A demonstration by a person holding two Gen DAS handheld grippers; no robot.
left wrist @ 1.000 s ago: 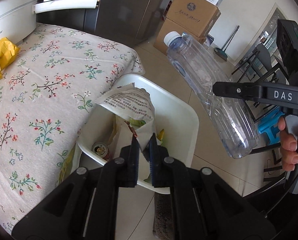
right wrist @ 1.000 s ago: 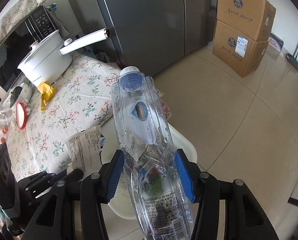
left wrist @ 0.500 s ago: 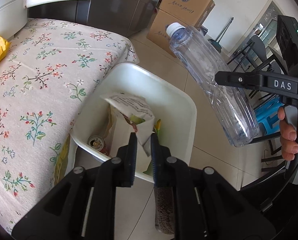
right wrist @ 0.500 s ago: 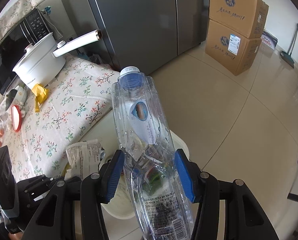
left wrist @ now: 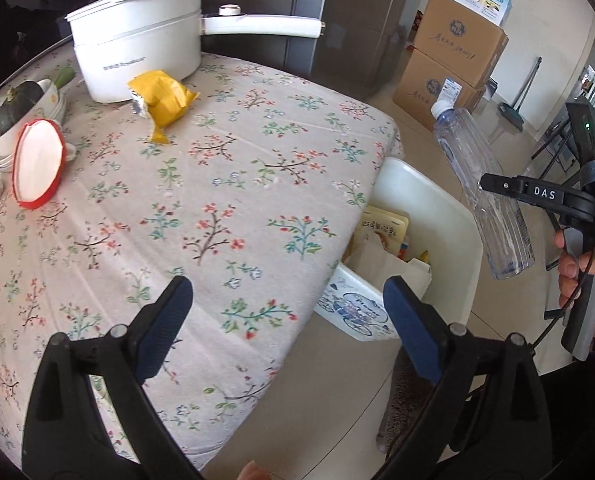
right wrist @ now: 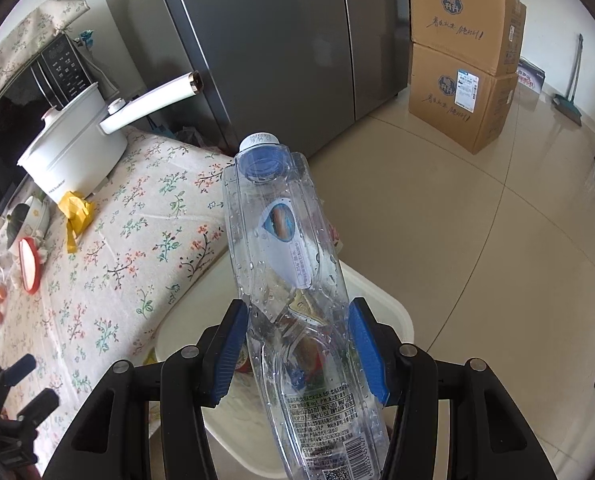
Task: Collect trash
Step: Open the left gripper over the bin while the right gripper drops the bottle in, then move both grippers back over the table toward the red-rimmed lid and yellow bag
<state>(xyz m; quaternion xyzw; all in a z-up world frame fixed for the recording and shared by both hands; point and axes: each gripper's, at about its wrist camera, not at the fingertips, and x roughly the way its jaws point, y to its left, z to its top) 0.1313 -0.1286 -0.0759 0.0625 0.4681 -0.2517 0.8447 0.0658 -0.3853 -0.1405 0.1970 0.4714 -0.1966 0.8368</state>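
Above the white bin [right wrist: 393,312], beside the table's edge: clear plastic bottle [right wrist: 293,280], white cap on, tilted cap-up and away, droplets inside, printed label low on the body. Clamped at mid-body between the blue pads of the right gripper [right wrist: 297,352], jaws pressing both sides, wall dented at the grip. Seen from the left wrist view as bottle [left wrist: 481,196] hanging over the bin's far rim, held by the right gripper [left wrist: 493,188], with the right hand [left wrist: 593,288] on the handle below.

Bin [left wrist: 449,216] on the floor, touching the tablecloth's hanging edge; contents: wrappers and packets [left wrist: 385,232], a white carton with blue print [left wrist: 357,308] at the near rim.

Left gripper [left wrist: 285,316]: jaws spread wide, nothing between them, over the table corner next to the bin.

Table under a floral cloth [left wrist: 201,200]: crumpled yellow wrapper [left wrist: 161,100] just beside a white long-handled pot [left wrist: 137,60]; red-rimmed oval lid [left wrist: 37,164] near stacked bowls [left wrist: 21,120] holding a dark green vegetable.

Beyond: grey refrigerator [right wrist: 281,48], two stacked cardboard boxes [right wrist: 461,64], broom [right wrist: 569,88] against the wall.
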